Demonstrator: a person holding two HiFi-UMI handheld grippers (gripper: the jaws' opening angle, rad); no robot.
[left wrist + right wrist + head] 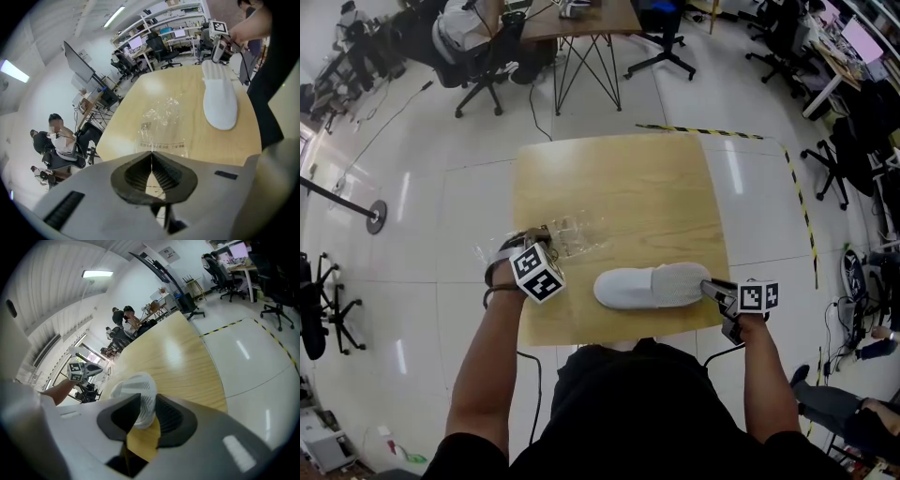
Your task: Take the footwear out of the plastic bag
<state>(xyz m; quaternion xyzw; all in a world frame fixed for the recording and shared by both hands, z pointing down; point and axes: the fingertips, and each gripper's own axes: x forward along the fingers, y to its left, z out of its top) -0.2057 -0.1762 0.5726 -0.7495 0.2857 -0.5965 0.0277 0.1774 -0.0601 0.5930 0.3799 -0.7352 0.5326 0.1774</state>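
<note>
A white slipper (652, 284) lies on its side near the front edge of the wooden table (619, 178), outside the bag. My right gripper (711, 288) is shut on its right end. The right gripper view shows the slipper (136, 394) pressed between the dark pads. A clear plastic bag (558, 234) lies flat and crumpled at the table's left. My left gripper (536, 242) is shut, its tips on the bag's near edge (161, 124). In the left gripper view the slipper (219, 98) and the right gripper (218, 47) lie beyond the bag.
Black office chairs (478, 56) and a wire-legged table (581, 28) stand behind the table. Yellow-black tape (802, 216) marks the floor on the right. A black stand base (375, 214) sits to the left. People sit at desks in the background.
</note>
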